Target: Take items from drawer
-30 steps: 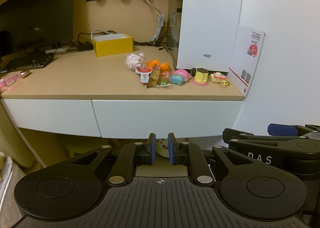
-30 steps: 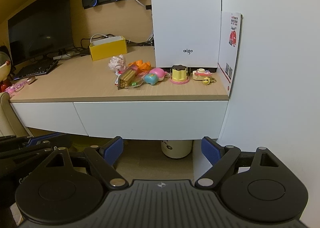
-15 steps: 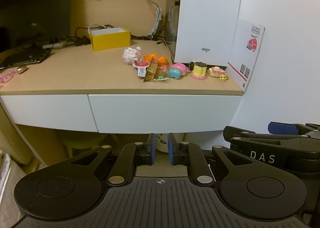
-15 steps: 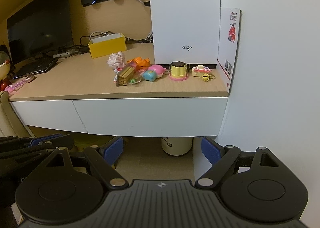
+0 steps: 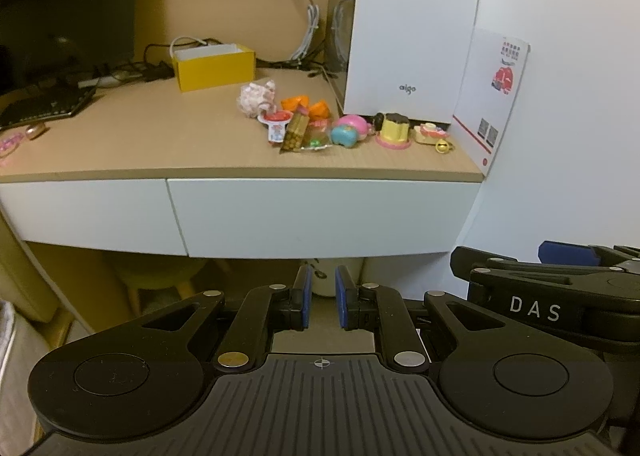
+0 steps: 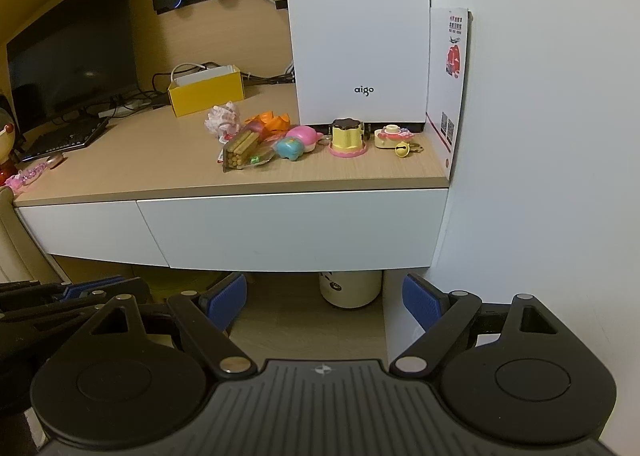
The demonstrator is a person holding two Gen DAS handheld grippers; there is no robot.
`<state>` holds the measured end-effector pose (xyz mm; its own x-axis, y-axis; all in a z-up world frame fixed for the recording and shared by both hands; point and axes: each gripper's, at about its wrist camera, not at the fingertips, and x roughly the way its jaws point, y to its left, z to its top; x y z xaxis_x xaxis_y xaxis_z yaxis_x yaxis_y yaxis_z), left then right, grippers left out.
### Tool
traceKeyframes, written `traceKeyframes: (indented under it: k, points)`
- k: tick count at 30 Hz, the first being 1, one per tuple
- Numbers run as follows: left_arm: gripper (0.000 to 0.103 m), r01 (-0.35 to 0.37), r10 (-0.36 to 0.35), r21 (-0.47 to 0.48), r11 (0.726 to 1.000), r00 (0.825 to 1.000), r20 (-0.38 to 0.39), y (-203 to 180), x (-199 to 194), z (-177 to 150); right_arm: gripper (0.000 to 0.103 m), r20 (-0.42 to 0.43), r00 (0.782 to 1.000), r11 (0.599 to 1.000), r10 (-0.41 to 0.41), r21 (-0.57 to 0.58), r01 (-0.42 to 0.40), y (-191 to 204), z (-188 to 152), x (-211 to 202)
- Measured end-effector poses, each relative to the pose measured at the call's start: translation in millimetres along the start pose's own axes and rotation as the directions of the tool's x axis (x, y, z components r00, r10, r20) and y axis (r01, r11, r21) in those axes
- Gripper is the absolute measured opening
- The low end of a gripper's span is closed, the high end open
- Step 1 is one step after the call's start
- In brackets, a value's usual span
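Facing the closed right-hand drawer (image 6: 296,230) above and ahead of both jaws, we judged it best to hook the wide-open, empty right gripper (image 6: 324,302) under its handleless lower edge, the left gripper (image 5: 319,298) nearly closed, empty

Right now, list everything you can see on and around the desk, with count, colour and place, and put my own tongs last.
white flat-front drawers: two, white, shut, under the wooden desktop
tall white aigo-branded case: one, white, back right of desktop
yellow open cardboard box: one, yellow, back centre
small toys and snack packets: one cluster, mixed pink, orange, blue and yellow, in front of the case
printed white card: one, white with red, against the right wall
black monitor: one, black, back left
black keyboard: one, black, below the monitor
white round bin: one, white, on the floor under the desk
left tongs: blue pads, nearly shut, empty
right tongs: blue pads, open, empty
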<state>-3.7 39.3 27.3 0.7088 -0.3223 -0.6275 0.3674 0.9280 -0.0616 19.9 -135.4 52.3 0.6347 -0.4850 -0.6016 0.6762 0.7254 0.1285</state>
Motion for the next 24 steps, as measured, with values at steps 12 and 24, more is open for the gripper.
traceKeyframes:
  k: [12,24]
  points:
    - [0.016,0.006,-0.006,-0.004,1.000,1.000,-0.010,1.9,2.8,-1.2,0.086,-0.006,1.000,1.000,0.006,-0.004,-0.006,0.6,-1.6,1.5]
    - [0.016,0.006,-0.006,-0.007,1.000,1.000,-0.016,2.9,4.7,-1.8,0.086,-0.013,1.000,1.000,0.009,-0.008,-0.010,1.0,-3.4,2.0]
